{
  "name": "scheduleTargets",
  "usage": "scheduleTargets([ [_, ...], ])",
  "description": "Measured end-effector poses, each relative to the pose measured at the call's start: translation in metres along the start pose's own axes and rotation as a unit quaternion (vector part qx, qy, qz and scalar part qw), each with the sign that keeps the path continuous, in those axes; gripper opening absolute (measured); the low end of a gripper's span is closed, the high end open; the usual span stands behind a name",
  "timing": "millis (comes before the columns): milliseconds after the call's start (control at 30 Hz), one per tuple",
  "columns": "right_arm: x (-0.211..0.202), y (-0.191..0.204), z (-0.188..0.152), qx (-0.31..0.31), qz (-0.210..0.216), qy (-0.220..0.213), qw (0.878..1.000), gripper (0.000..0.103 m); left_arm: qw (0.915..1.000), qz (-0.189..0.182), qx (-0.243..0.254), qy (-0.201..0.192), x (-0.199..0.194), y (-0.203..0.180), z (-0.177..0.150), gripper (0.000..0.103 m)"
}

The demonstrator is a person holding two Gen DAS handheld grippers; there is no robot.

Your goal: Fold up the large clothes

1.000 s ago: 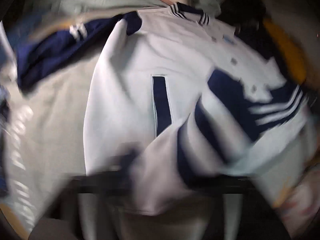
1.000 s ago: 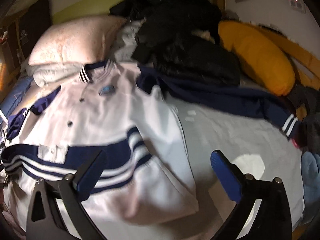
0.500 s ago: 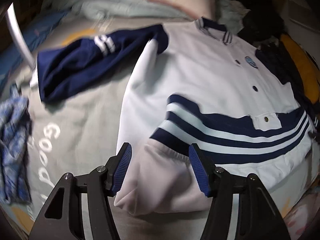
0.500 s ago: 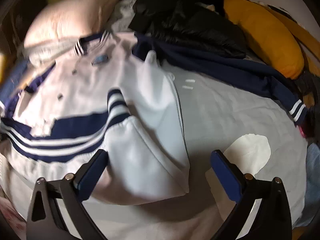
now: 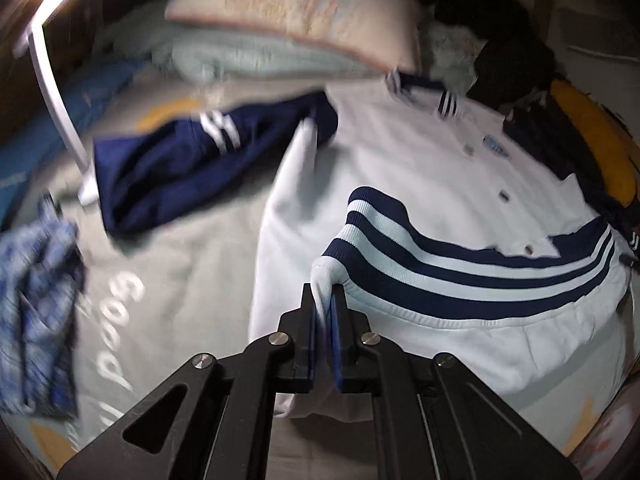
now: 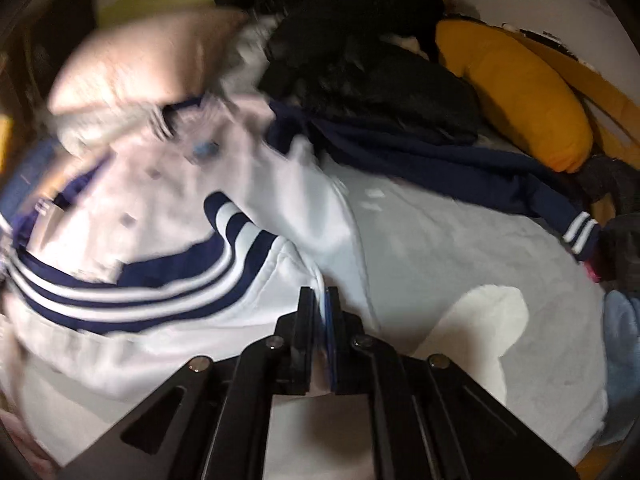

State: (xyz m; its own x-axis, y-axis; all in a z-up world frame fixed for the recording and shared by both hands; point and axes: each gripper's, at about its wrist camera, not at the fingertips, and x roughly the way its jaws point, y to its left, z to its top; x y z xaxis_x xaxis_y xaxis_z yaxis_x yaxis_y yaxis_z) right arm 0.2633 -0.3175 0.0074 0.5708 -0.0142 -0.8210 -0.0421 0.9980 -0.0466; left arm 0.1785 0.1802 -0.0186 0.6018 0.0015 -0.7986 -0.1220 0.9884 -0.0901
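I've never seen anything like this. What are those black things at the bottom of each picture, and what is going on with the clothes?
There is no robot here: a person holds one pair of tongs in each hand, each with a small wide-angle camera looking along its fingers. One picture comes from the left tongs, the other from the right tongs. Both are shut on the folded-up bottom edge of a white jacket with navy stripes, which lies spread on a bed. Around it are a pink pillow, a black garment pile and a yellow cushion.
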Motion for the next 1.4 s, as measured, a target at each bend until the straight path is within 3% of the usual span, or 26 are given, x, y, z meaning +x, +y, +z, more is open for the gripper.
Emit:
scheduleTargets([
  [100,0.014,0.002,-0.004,0.0,-0.012,0.029,1.0,0.005,0.9992,0.009,0.0,0.04,0.015,-0.001,-0.003,0.011],
  [133,0.012,0.002,-0.004,-0.005,-0.016,0.023,1.0,0.007,0.999,0.014,0.0,0.043,0.014,-0.001,-0.004,0.025],
  [167,0.005,0.003,-0.004,-0.012,-0.024,0.009,1.0,0.012,0.9986,0.01,-0.012,0.05,0.011,0.002,-0.005,0.054],
  [200,-0.001,0.002,-0.004,-0.015,-0.027,-0.004,1.0,0.015,0.9981,-0.001,-0.031,0.053,0.009,0.006,-0.008,0.065],
  [267,-0.013,-0.004,-0.005,-0.005,-0.019,-0.019,1.0,0.041,0.9959,-0.032,-0.067,0.052,0.0,0.017,-0.015,0.068],
  [333,-0.02,-0.014,-0.007,0.023,-0.004,-0.019,1.0,0.057,0.9938,-0.04,-0.08,0.066,-0.003,0.023,-0.023,0.069],
  [433,-0.018,-0.033,-0.011,0.067,0.025,-0.001,0.997,0.061,0.9897,-0.041,-0.107,0.085,0.0,0.035,-0.034,0.076],
  [533,-0.007,-0.044,-0.015,0.092,0.032,0.026,0.995,0.064,0.9835,-0.066,-0.133,0.103,0.009,0.048,-0.045,0.075],
  [600,0.009,-0.051,-0.019,0.111,0.071,0.065,0.989,0.064,0.9876,-0.062,-0.106,0.099,0.008,0.043,-0.046,0.071],
  [633,0.012,-0.051,-0.022,0.118,0.084,0.078,0.986,0.064,0.9894,-0.061,-0.093,0.093,0.007,0.04,-0.046,0.051],
  [667,0.019,-0.052,-0.025,0.127,0.102,0.096,0.982,0.064,0.9894,-0.071,-0.089,0.089,0.007,0.038,-0.046,0.021],
  [700,0.021,-0.05,-0.026,0.127,0.102,0.099,0.982,0.063,0.9877,-0.089,-0.089,0.093,0.008,0.035,-0.046,0.014],
  [733,0.021,-0.047,-0.027,0.122,0.092,0.095,0.984,0.041,0.9884,-0.084,-0.087,0.091,0.007,0.033,-0.045,0.012],
  [767,0.018,-0.043,-0.026,0.114,0.084,0.085,0.986,0.011,0.9918,-0.067,-0.078,0.076,0.002,0.029,-0.044,0.01],
  [900,-0.013,-0.046,-0.023,0.147,0.072,-0.001,0.986,0.008,0.9993,-0.021,-0.031,-0.009,-0.035,0.017,-0.03,0.01],
  [967,-0.03,-0.043,-0.019,0.132,0.06,-0.037,0.989,0.008,0.9991,-0.02,-0.035,-0.015,-0.04,0.022,-0.025,0.01],
  [1033,-0.027,-0.039,-0.018,0.113,0.033,-0.028,0.993,0.008,0.9988,-0.008,-0.047,0.01,-0.027,0.03,-0.025,0.01],
  [1100,-0.007,-0.035,-0.021,0.107,0.016,0.021,0.994,0.007,0.9969,0.007,-0.05,0.06,-0.001,0.03,-0.034,0.01],
  [1167,0.008,-0.032,-0.026,0.098,0.004,0.057,0.994,0.008,0.9956,0.026,-0.04,0.081,0.011,0.023,-0.04,0.012],
  [1267,-0.004,-0.024,-0.024,0.059,-0.015,0.021,0.998,0.009,0.998,0.042,-0.004,0.047,-0.005,0.01,-0.037,0.019],
  [1400,-0.026,-0.022,-0.024,0.049,-0.021,-0.022,0.998,0.017,0.9996,0.027,-0.004,0.002,-0.032,0.009,-0.034,0.02],
])
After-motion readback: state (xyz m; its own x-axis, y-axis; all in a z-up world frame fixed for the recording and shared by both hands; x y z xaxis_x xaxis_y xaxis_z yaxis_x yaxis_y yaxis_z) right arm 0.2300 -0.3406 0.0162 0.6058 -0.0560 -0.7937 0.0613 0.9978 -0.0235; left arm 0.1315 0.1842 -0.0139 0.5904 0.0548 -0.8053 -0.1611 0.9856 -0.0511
